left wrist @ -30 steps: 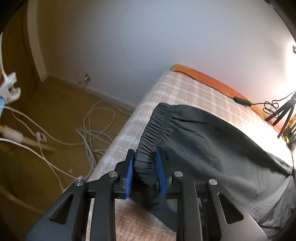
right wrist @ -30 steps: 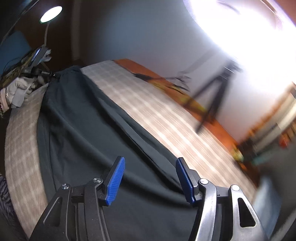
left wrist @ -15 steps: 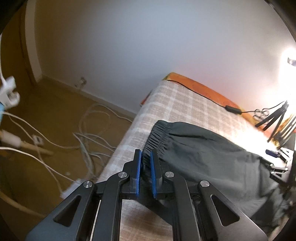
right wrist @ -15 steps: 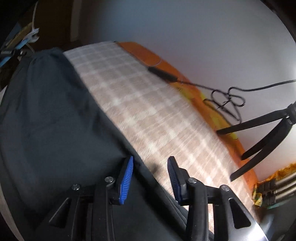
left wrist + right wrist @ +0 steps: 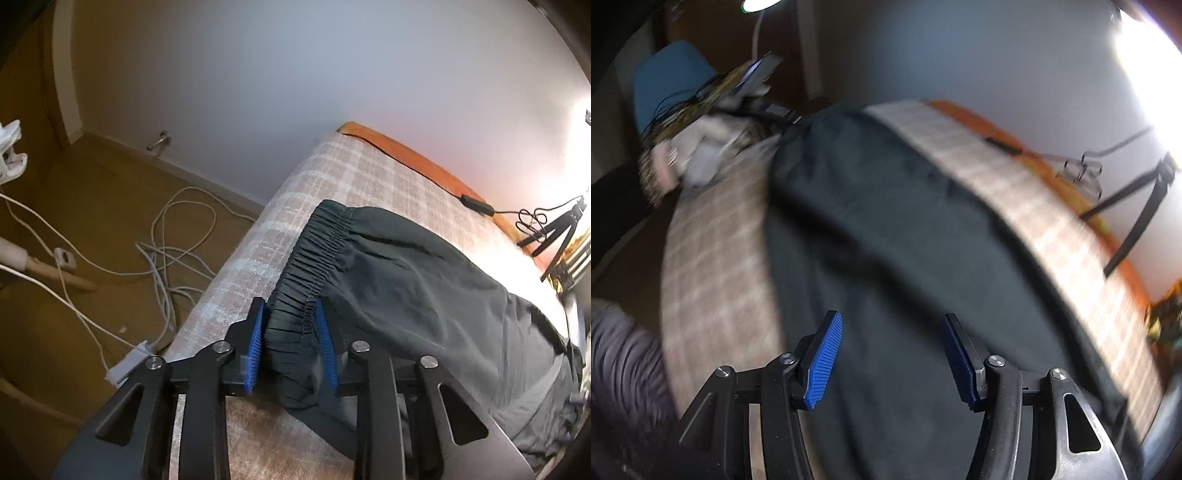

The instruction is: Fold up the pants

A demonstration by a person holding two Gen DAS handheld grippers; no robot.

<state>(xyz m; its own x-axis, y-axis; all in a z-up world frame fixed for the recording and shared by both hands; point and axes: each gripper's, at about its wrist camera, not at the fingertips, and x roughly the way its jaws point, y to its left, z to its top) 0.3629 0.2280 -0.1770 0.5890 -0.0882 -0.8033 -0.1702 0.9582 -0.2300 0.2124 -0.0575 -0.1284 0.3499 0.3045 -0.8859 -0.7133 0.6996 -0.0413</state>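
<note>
The dark grey pants (image 5: 424, 280) lie spread across the plaid-covered bed (image 5: 332, 177), running from the lower centre of the left wrist view to its right edge. Their gathered elastic waistband (image 5: 314, 258) sits near the bed's left edge, above the floor with its tangle of white cables (image 5: 173, 236).

The left gripper (image 5: 291, 332) has its jaws opening around the near end of the waistband. The bunched elastic sits between the blue pads, which look to be barely touching it. The likely trouble is here: if the jaws widen further, the band could slip out, and since this corner lies at the bed's edge, the loose end could slide down toward the floor.

In the right wrist view, which is blurred, the right gripper (image 5: 890, 354) hangs over the middle of the pants with its jaws opening and wide apart, nothing between them. Closing there would probably pinch only the top layer of cloth, dragging it into a ridge instead of lifting a clean fold. A black cable (image 5: 476, 203) and tripod legs (image 5: 554, 236) at the far right of the bed could snag a swung leg.
</note>
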